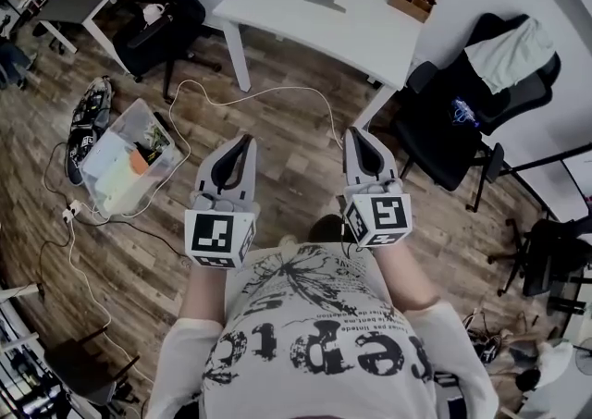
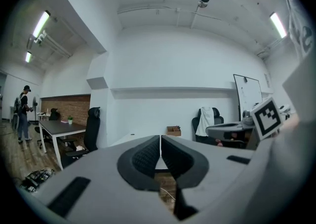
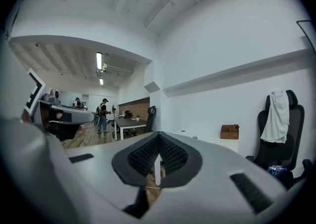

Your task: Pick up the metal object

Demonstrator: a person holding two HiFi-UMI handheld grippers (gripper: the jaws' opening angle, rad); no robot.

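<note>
Ahead, the metal object lies on the white table.

Upside-down lettering on the shirt, none legible

The grey metal object lies flat on the white table.

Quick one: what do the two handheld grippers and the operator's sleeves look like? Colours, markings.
Both are alike. The left gripper and right gripper have light grey bodies tapering to a point, with dark ribbed pads inside. Each carries a white cube printed with black square markers. The person wears a white T-shirt with black print; its sleeves are plain white.
</note>
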